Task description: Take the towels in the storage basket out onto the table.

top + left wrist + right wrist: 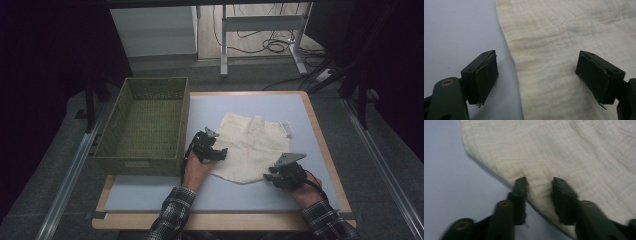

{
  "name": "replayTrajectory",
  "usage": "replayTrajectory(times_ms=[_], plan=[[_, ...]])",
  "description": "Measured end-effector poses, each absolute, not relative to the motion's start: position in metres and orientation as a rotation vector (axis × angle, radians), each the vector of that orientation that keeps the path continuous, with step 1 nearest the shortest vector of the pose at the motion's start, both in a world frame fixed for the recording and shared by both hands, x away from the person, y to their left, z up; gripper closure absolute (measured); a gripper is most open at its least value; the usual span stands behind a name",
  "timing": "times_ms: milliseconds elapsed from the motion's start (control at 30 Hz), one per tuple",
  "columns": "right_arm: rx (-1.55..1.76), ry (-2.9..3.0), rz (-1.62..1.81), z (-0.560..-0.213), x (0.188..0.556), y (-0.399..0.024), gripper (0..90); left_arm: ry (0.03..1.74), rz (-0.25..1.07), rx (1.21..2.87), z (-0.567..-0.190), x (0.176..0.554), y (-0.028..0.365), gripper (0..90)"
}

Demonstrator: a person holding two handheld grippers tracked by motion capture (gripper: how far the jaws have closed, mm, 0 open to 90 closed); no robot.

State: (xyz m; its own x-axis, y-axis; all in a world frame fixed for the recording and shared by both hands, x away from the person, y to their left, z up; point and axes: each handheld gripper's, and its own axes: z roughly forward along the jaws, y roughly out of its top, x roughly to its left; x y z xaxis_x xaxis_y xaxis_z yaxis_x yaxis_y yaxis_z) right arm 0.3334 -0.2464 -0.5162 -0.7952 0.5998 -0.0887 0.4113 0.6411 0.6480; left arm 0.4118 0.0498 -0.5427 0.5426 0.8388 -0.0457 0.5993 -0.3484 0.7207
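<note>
The cream cloth [252, 146] is spread flat on the pale surface [310, 115], its near edge pinched up between the narrowed jaws of the right hand-held gripper [539, 185], though whether the pads already press it cannot be told. The left hand-held gripper [536, 77] is held wide, one jaw over bare surface and one over cloth, so the cloth's side edge is seen running straight ahead between them. A green basket [145, 125] is set beyond the left hand-held gripper, on its outer side, with a dim room and table legs behind.

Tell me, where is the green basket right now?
In the high view the green basket sits at the table's left edge, beside the cream cloth.
</note>
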Motion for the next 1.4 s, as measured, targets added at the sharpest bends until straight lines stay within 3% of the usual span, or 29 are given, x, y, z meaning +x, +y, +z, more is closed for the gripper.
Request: replayTrajectory(times_ms=[100,333,567,633,800,933,1167,1400], plan=[[0.789,2.57,0.852,-0.514,0.332,-0.243,87.0,1.157,0.436,2.075,-0.543,0.412,0.05,17.6],[0.775,2.536,0.905,-0.479,0.344,-0.238,87.7,1.158,0.429,2.074,-0.543,0.412,0.05,17.5],[0.786,2.513,0.92,-0.466,0.392,-0.219,87.4,1.16,0.427,2.07,-0.543,0.412,0.05,17.5],[0.797,2.515,0.912,-0.474,0.409,-0.212,86.3,1.161,0.429,2.068,-0.543,0.412,0.05,17.5],[0.902,2.535,0.876,-0.502,0.44,-0.206,72.3,1.159,0.431,2.072,-0.543,0.412,0.05,17.5],[0.955,2.503,0.937,-0.5,0.445,-0.214,65.7,1.156,0.432,2.073,-0.543,0.412,0.05,17.5],[0.95,2.478,1.02,-0.471,0.428,-0.228,65.4,1.16,0.432,2.066,-0.544,0.412,0.05,17.5],[0.934,2.528,0.975,-0.493,0.427,-0.218,63.3,1.16,0.433,2.067,-0.543,0.412,0.05,17.5]])
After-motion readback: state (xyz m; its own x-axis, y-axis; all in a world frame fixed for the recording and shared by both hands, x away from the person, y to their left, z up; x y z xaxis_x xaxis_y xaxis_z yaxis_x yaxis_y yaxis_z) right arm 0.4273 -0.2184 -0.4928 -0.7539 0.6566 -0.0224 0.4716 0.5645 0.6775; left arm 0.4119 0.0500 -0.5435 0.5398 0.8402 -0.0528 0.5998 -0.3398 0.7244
